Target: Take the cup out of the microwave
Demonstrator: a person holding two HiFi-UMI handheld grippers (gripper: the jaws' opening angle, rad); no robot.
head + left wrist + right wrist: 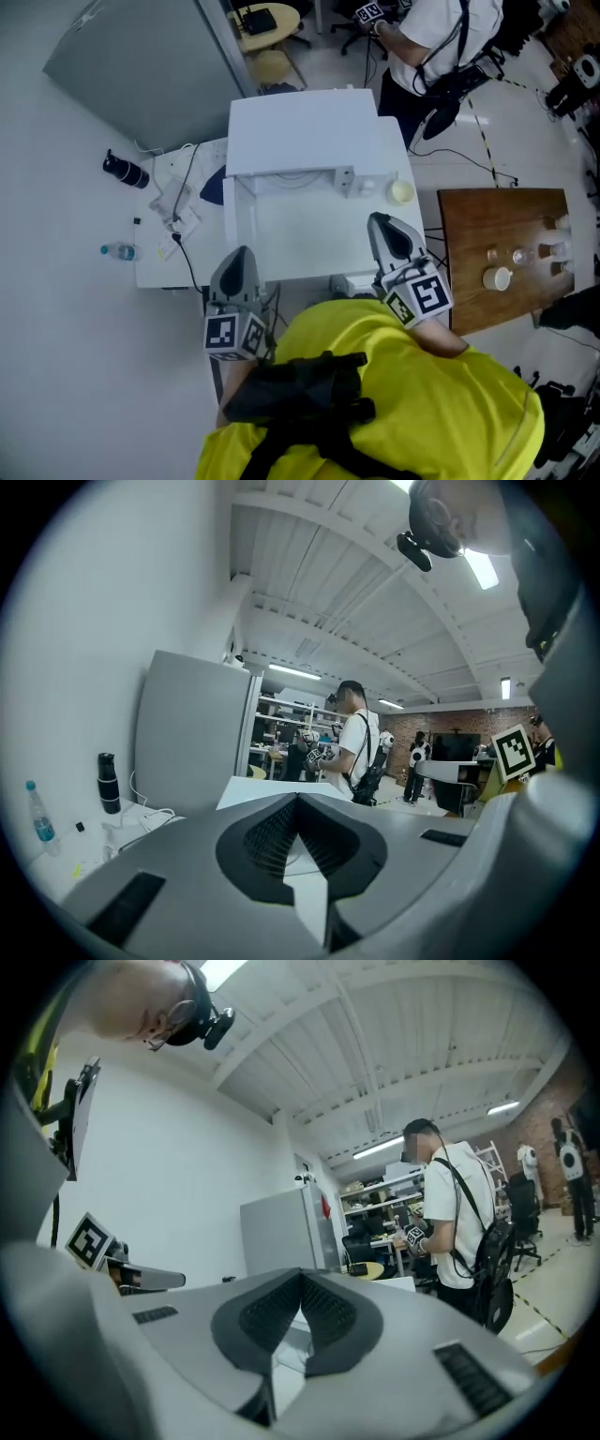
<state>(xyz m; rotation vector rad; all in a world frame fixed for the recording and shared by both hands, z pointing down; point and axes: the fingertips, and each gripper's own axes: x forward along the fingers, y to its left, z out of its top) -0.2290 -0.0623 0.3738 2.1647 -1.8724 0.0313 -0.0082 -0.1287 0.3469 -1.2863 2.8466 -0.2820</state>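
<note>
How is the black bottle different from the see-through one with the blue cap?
The black bottle is dark all over; the see-through bottle is clear with a blue cap. The black bottle stands farther back on the white table, the see-through bottle nearer its front edge. Both stand upright at the table's left end.

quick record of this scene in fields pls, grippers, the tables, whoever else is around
left gripper: shut, empty
right gripper: shut, empty
white appliance: on white table, ahead of both grippers, inside not visible
white table: water bottle, black flask
wooden table: white cup, clear glasses
other person: standing beyond the appliance
</note>
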